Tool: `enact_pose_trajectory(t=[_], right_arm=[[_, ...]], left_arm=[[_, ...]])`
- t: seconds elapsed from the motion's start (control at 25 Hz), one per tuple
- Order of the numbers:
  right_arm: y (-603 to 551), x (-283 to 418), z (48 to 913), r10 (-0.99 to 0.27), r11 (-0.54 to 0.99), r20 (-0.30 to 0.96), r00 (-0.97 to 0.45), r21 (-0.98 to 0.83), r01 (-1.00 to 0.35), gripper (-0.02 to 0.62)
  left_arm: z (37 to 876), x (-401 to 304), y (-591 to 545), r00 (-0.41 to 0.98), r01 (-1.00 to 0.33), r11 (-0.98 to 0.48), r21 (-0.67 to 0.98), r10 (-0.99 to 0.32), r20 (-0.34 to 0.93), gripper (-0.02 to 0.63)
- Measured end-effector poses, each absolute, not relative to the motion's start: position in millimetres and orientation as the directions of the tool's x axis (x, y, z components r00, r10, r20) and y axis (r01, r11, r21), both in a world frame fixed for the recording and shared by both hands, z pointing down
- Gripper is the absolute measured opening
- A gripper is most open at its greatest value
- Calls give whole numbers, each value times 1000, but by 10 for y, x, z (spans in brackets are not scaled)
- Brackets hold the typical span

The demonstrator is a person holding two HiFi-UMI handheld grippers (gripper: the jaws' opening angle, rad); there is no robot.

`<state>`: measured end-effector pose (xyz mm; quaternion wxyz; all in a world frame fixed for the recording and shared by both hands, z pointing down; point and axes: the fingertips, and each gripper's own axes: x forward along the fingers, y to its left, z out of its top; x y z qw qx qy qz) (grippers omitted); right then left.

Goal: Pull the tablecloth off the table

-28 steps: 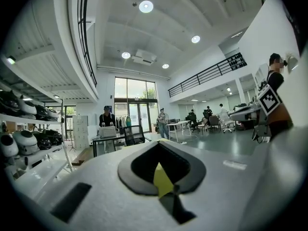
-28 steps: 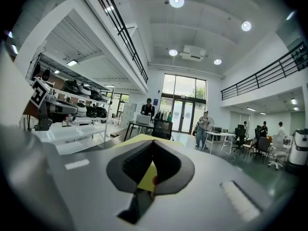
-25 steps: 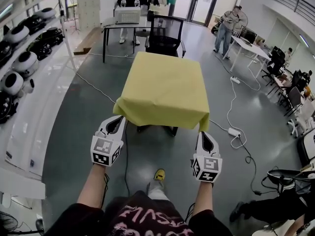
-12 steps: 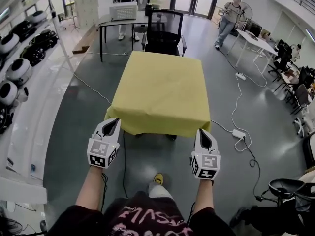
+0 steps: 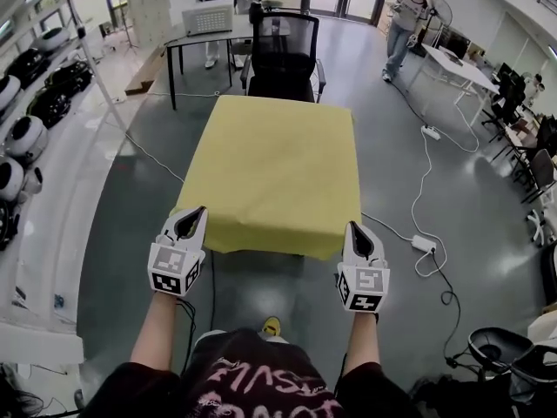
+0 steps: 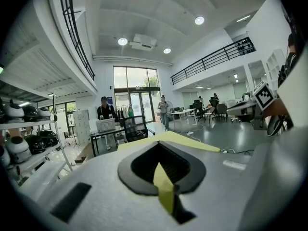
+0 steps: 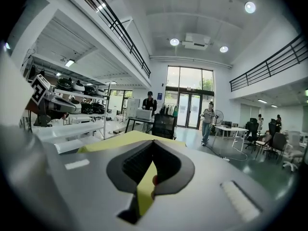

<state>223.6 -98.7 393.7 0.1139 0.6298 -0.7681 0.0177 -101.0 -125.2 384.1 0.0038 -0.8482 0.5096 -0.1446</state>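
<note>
A yellow tablecloth (image 5: pixel 274 172) covers a small table in the middle of the head view; its near edge hangs down in front of me. My left gripper (image 5: pixel 197 213) is shut on the cloth's near left corner, and a yellow strip of tablecloth (image 6: pixel 163 186) shows pinched between its jaws. My right gripper (image 5: pixel 352 230) is shut on the near right corner, where a fold of tablecloth (image 7: pixel 144 189) sits between the jaws. Both grippers are held out level at the table's near edge.
A black office chair (image 5: pixel 283 55) stands behind the table, with a dark desk (image 5: pixel 204 33) carrying a white box beyond it. Shelves with round white-and-black devices (image 5: pixel 22 138) line the left. Cables and a power strip (image 5: pixel 422 244) lie on the floor at the right. People stand far back.
The table and cloth have come nearer and larger in the head view. Both grippers stay closed on the cloth's near corners, now slightly higher in the picture.
</note>
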Motion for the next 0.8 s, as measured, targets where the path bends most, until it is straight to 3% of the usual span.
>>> enact_pose_trajectory(t=[0.8], right_arm=[[-2285,2358,4213,-940,253,270,-207,146,-956,14]], left_arm=[[4085,-914,-2571,426,-869,-476,-136,-860,282,6]])
